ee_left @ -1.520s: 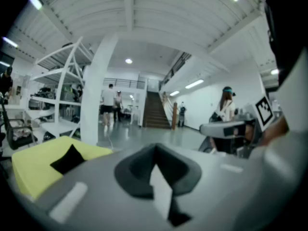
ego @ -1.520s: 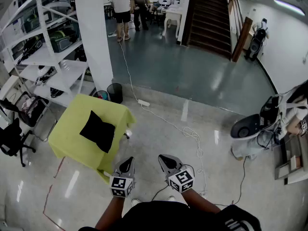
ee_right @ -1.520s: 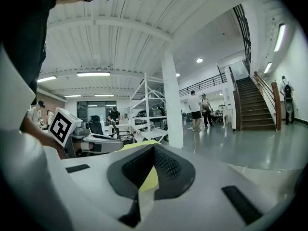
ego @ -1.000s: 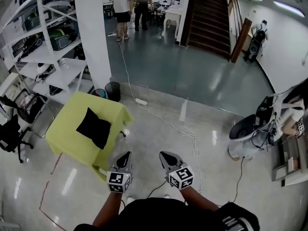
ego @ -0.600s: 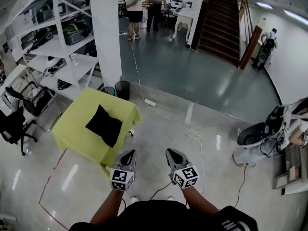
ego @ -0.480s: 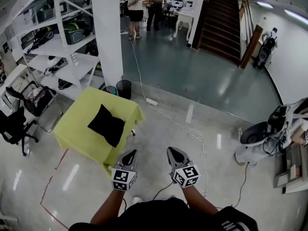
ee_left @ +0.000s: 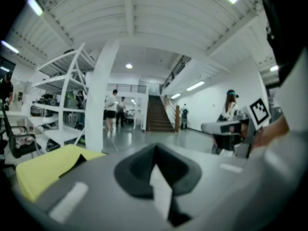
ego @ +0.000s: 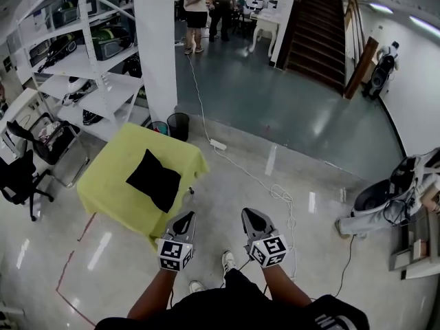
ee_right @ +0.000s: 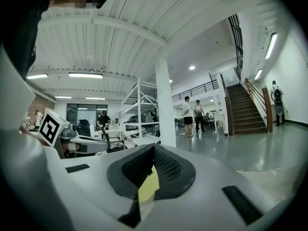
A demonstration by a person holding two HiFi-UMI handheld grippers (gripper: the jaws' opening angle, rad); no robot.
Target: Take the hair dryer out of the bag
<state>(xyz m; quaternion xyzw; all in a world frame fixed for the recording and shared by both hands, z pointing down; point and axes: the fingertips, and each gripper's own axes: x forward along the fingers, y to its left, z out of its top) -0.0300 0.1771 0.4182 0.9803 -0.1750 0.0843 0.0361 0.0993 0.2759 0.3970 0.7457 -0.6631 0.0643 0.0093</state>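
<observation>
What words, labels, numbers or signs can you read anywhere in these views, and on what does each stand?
No readable text in any view.
Marker cube on the left gripper: black-and-white square pattern only, no letters or numbers.
Marker cube on the right gripper: same kind of pattern, no letters or numbers.
Items on the white shelves: any labels are too small to read.

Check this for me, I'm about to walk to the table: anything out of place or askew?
A white cable trails loose across the floor, bunched just beyond the right gripper: a likely trip risk. The black bag lies skewed on the yellow table.
</observation>
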